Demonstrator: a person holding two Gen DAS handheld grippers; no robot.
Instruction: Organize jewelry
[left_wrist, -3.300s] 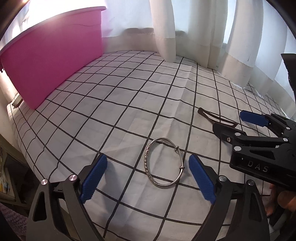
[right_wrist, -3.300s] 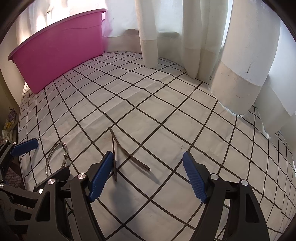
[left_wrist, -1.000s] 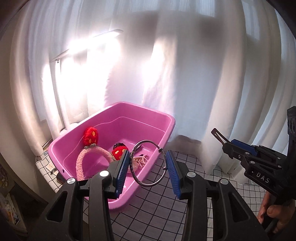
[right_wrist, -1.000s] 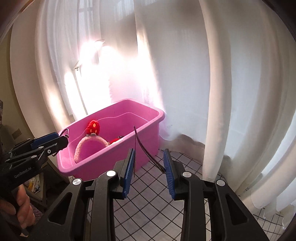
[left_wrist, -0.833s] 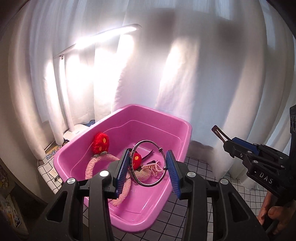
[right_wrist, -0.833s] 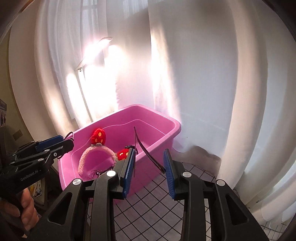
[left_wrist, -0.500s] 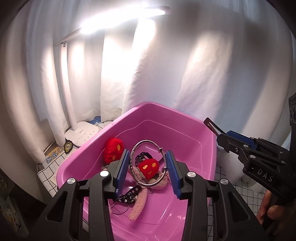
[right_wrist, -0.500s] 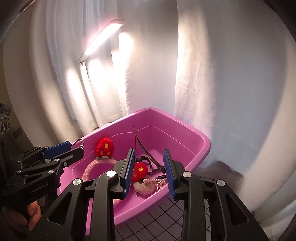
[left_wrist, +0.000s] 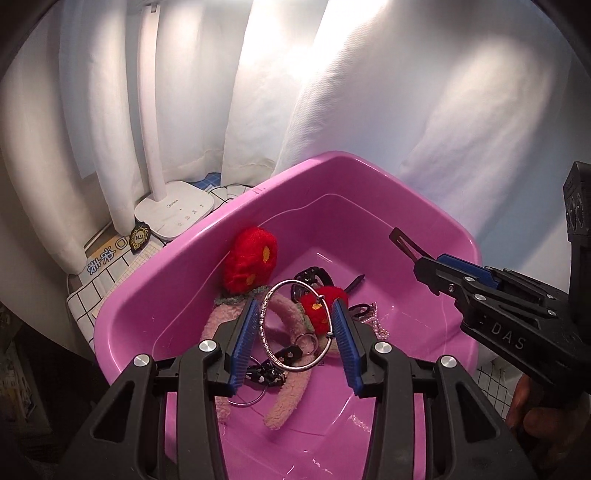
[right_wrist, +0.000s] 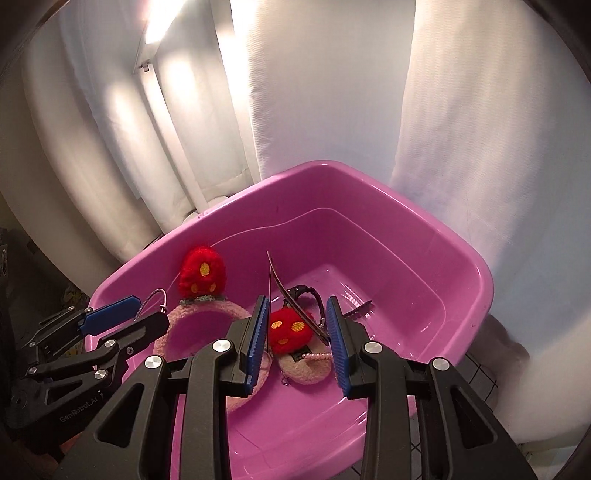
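Observation:
My left gripper (left_wrist: 295, 304) is shut on a silver bangle (left_wrist: 263, 325), which stands upright between the blue pads above the pink tub (left_wrist: 177, 266). My right gripper (right_wrist: 296, 301) is shut on a thin dark hair clip (right_wrist: 280, 278), whose prongs stick up past the fingertips over the same tub (right_wrist: 369, 221). In the left wrist view the right gripper (left_wrist: 428, 267) comes in from the right with the clip (left_wrist: 402, 240). The left gripper (right_wrist: 129, 314) shows at the left of the right wrist view. In the tub lie a pink fluffy headband with red plush ears (left_wrist: 251, 264), a pearl strand (right_wrist: 319, 356) and dark bracelets (left_wrist: 310, 275).
A white desk lamp base (left_wrist: 177, 216) stands behind the tub's left corner on the checked cloth (left_wrist: 92, 291). White curtains (left_wrist: 406, 92) hang close behind the tub. A person's hand (left_wrist: 528, 417) grips the right tool at the lower right.
The bangle and clip, earlier on the checked cloth, are now held. Over the last second both grippers swung over the tub and sank towards it; both grips stay the same.

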